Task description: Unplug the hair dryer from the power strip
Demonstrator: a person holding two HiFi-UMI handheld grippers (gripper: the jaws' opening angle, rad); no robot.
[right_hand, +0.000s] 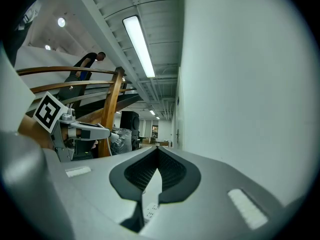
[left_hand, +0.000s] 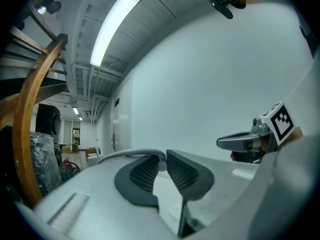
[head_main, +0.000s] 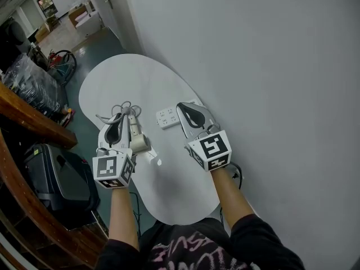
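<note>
Well, oval white table [head_main: 169,190] pushed against white wall [head_main: 270,66] on right. Near and left edges open; wooden rail [head_main: 28,117] and black case [head_main: 50,173] crowd floor at left.

Hair dryer [head_main: 139,139] lies on table under left gripper [head_main: 120,118], which is clenched at tips on grey cord [head_main: 126,107].

Power strip [head_main: 167,117] just beside dryer, apart from it. Right gripper [head_main: 187,108] hovers at strip's right end, pressed closed, nothing between.
</note>
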